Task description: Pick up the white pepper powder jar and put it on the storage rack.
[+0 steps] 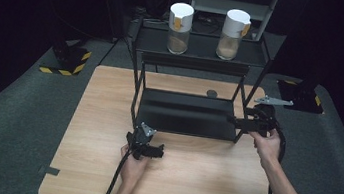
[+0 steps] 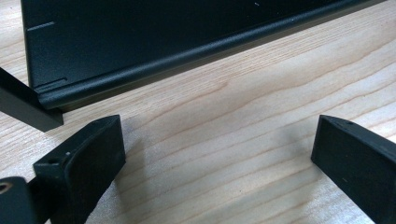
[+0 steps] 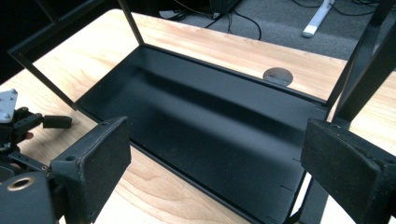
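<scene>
In the high view, the left gripper is at the lower centre of the frame, held by the left hand over the wooden bench. It is just in front of the front left corner of the black rack, near it but not touching. In the left gripper view its two fingers stand wide apart with nothing between them, and bare wood of the bench lies under the gap. The front edge of the rack's bottom shelf crosses the upper part of that frame, and one black leg shows at the left edge.

The rack stands in the middle of the bench. On its top shelf, in the upper centre of the frame, stand two jars with white lids, the left jar and the right jar, well apart from each other. Both are upright and hold something brownish.

At the right of the frame the right gripper is held by the right hand beside the rack's front right leg, pointing toward the bottom shelf. In the right gripper view its fingers are also spread open and hold nothing; the bottom shelf lies between and beyond them, and the left gripper shows far off at the left edge. A round grey cap sits in the bench behind the rack
</scene>
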The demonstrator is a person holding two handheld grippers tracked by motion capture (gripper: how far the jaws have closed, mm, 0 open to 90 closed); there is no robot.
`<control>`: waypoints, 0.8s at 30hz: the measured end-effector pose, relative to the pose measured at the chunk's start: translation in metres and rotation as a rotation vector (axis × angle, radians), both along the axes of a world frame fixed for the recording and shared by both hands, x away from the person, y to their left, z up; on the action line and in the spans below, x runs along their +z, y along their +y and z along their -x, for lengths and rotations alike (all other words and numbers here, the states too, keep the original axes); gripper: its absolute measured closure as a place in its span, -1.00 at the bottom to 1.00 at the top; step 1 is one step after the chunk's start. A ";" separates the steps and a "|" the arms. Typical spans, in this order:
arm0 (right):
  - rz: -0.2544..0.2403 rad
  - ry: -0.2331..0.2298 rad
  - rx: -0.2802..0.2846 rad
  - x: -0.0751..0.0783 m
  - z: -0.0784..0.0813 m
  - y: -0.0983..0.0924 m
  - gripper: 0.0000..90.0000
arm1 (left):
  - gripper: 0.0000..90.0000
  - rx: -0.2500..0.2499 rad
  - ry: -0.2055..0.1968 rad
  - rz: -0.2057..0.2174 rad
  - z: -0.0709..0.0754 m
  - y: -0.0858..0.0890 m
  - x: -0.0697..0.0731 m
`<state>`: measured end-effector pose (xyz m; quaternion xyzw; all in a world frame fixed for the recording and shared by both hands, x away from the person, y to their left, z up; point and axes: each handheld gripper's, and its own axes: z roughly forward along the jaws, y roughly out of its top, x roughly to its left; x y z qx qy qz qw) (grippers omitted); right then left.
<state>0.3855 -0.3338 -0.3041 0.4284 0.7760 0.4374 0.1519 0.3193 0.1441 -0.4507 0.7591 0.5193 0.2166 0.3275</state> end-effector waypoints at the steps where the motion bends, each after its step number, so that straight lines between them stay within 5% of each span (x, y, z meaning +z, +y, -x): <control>1: 0.003 0.001 0.002 -0.001 0.000 0.001 -0.83 | -0.94 0.000 0.000 0.001 0.000 0.000 0.000; 24: 0.009 0.034 0.009 -0.026 0.001 0.005 -0.82 | -0.94 0.000 0.001 -0.002 0.000 0.000 0.000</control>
